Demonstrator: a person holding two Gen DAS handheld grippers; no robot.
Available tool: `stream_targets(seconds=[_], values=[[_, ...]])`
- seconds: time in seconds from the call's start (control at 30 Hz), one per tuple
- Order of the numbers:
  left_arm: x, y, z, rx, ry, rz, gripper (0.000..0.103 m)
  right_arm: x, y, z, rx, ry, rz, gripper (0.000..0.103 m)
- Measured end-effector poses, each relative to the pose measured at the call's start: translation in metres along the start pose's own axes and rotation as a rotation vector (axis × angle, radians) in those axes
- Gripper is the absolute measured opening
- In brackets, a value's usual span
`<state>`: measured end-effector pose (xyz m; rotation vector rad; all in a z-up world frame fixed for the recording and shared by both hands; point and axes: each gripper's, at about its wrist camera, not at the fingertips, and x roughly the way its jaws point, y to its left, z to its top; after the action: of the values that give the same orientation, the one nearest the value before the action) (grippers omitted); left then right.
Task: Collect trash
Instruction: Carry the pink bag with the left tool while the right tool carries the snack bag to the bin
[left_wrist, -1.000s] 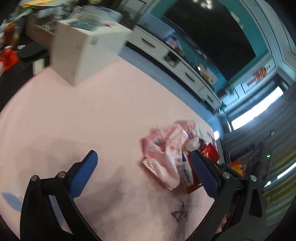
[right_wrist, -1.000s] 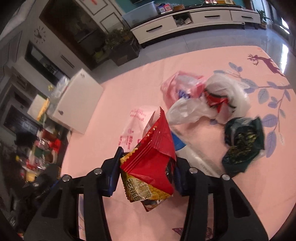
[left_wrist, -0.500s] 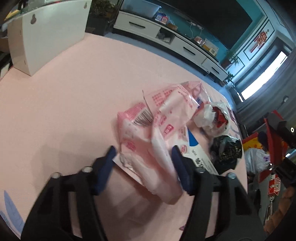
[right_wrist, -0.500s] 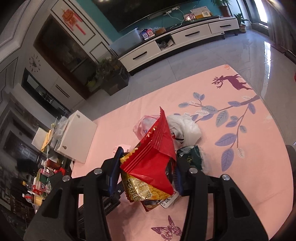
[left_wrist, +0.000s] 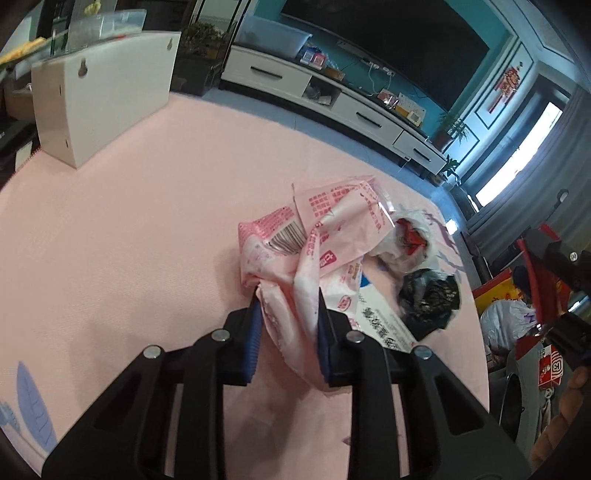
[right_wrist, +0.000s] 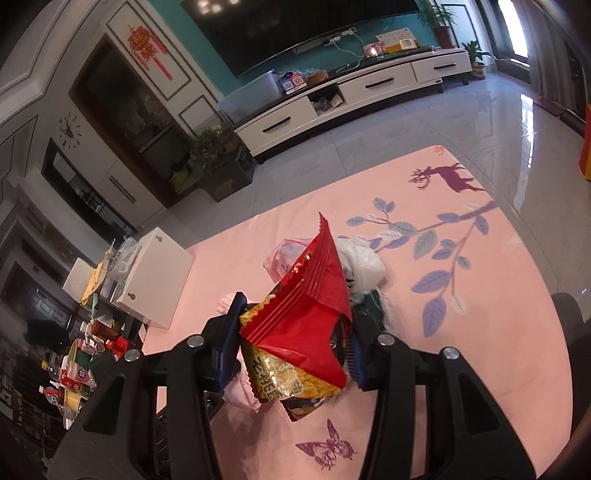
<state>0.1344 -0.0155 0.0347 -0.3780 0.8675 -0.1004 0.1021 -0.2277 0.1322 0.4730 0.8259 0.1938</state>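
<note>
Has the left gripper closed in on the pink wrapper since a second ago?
Yes. The left gripper, wide open short of the pile before, advanced toward the TV cabinet side and is clamped on the pink wrapper.

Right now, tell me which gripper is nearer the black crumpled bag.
Left. The left gripper sits just beside the black crumpled bag, clamping the pink wrapper; the right gripper is raised above, holding the red snack packet.

left: your left gripper (left_wrist: 287, 325) went from wide open to clamped on the pink printed wrapper (left_wrist: 295, 280) | right: you've raised the red snack bag (right_wrist: 303, 325) higher above the pink mat (right_wrist: 480, 332)
</note>
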Motion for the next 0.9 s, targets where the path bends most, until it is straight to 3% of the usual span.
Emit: stream_targets(seconds=[0.2, 0.4, 0.6, 0.8, 0.9], values=[[-0.047, -0.032, -0.022, 0.05, -0.048, -0.041, 0.026, -0.025, -0.003, -0.022, -0.118, 0.021, -0.115, 0.049], [-0.085, -0.067, -0.055, 0.119, -0.072, -0.063, 0.026, -0.051, -0.018, -0.036, -0.138, 0.052, -0.168, 0.049], [-0.123, -0.089, -0.097, 0.166, -0.114, -0.096, 0.026, -0.105, -0.025, -0.064, -0.183, -0.034, -0.232, 0.049], [-0.13, -0.097, -0.133, 0.154, -0.072, -0.15, 0.026, -0.147, -0.06, -0.1, -0.123, -0.084, -0.185, 0.049], [-0.13, -0.102, -0.146, 0.169, -0.069, -0.125, 0.026, -0.155, -0.085, -0.109, -0.052, -0.097, -0.193, 0.049]])
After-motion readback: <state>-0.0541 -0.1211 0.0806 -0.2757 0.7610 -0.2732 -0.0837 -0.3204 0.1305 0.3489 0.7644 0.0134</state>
